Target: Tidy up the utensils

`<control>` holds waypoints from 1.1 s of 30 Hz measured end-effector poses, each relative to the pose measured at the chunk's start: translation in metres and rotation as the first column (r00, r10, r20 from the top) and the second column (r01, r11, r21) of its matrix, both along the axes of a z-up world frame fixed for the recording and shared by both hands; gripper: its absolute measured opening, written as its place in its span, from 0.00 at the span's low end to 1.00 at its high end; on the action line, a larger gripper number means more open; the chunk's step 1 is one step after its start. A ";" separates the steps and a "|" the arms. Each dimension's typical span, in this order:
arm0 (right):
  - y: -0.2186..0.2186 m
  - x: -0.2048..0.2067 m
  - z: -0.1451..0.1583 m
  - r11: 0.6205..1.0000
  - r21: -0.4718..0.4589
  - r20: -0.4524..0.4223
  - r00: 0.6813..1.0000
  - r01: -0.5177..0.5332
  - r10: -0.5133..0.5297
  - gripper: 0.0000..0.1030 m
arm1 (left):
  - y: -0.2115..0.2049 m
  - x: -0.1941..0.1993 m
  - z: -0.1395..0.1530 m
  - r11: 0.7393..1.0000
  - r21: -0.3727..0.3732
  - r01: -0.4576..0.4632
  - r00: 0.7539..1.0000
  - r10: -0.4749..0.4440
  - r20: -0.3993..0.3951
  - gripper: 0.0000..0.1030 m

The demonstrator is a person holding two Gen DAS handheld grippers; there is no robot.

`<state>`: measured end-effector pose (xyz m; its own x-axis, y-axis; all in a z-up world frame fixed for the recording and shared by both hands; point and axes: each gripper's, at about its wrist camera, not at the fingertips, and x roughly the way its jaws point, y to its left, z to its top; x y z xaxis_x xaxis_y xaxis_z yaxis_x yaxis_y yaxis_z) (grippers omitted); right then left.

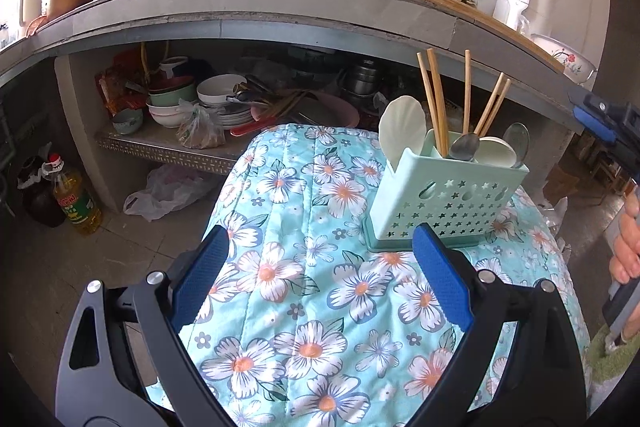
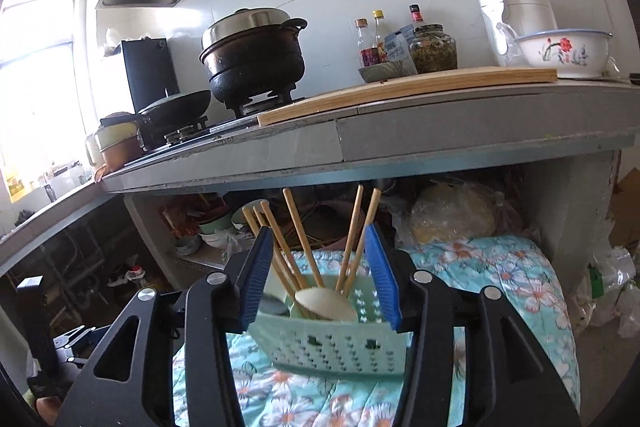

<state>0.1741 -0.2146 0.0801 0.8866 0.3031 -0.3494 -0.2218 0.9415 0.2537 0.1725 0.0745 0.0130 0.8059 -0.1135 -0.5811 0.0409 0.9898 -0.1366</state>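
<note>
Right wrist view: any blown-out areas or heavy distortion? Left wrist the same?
Right wrist view: the window at left is blown out to white, with haze spilling onto the wall beside it; the counter edge bows strongly from the fisheye. Left wrist view: lighting is even, the caddy is sharp, and the counter edge arcs.

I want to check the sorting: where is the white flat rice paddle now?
In the left wrist view, the white rice paddle stands upright at the left end of the mint utensil holder, beside the wooden chopsticks, on the floral cloth.
</note>
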 end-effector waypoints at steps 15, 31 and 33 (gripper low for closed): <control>0.007 -0.091 -0.058 0.990 -0.103 -0.210 0.971 0.093 -0.113 0.82 | -0.028 -0.052 0.010 0.981 0.140 -0.135 0.991 0.129 0.047 0.92; -0.001 -0.158 -0.030 0.947 -0.244 -0.139 0.958 0.210 -0.249 0.94 | -0.048 -0.101 0.025 0.965 0.237 -0.113 0.993 0.102 0.059 0.92; -0.004 -0.163 -0.029 0.947 -0.231 -0.143 0.955 0.222 -0.259 0.94 | -0.048 -0.109 0.026 0.969 0.227 -0.094 0.995 0.081 0.066 0.92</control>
